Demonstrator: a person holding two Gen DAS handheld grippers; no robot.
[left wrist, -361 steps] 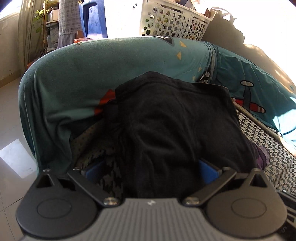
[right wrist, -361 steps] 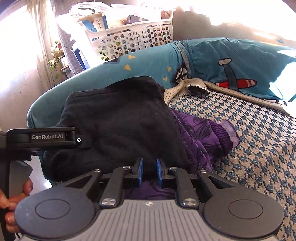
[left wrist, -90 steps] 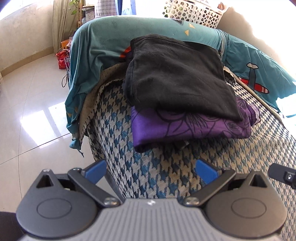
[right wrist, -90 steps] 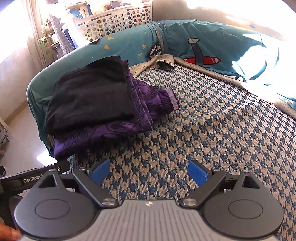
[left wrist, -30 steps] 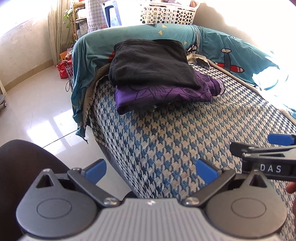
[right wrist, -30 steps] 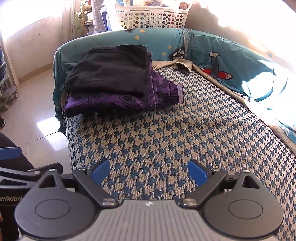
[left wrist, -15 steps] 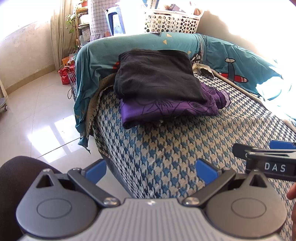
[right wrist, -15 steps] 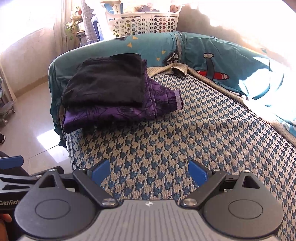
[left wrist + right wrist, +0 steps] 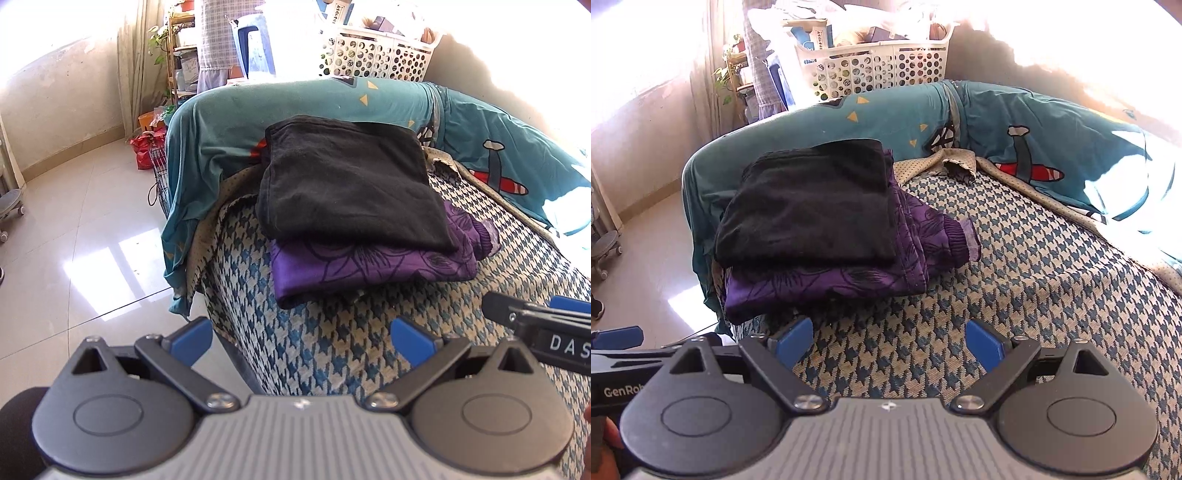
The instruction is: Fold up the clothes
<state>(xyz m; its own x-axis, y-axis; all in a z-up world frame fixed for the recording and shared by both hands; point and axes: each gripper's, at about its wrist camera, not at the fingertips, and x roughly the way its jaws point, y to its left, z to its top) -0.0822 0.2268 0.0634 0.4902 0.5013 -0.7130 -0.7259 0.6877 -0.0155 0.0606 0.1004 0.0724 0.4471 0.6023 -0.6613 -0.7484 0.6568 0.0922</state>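
A folded black garment [image 9: 351, 192] [image 9: 812, 210] lies on top of a folded purple patterned garment [image 9: 369, 264] [image 9: 849, 277], stacked at the end of a bed covered in a blue-and-cream houndstooth cloth [image 9: 332, 343] [image 9: 1052, 288]. My left gripper [image 9: 301, 338] hovers open before the bed's corner, well short of the stack, holding nothing. Over the cloth near the stack, my right gripper [image 9: 888, 347] is open and empty too. Each gripper shows at the edge of the other's view.
A teal cartoon-print sheet [image 9: 229, 144] [image 9: 1052, 136] drapes the headboard and far side. A white laundry basket [image 9: 376, 62] [image 9: 871, 66] sits behind it. Shiny tile floor [image 9: 74, 229] spreads to the left, with a plant shelf [image 9: 173, 55] and a red bag [image 9: 146, 151].
Both grippers drew back from the stack over the earlier frames, then in the last second moved closer to it again. Both stay open; the clothes have not moved.
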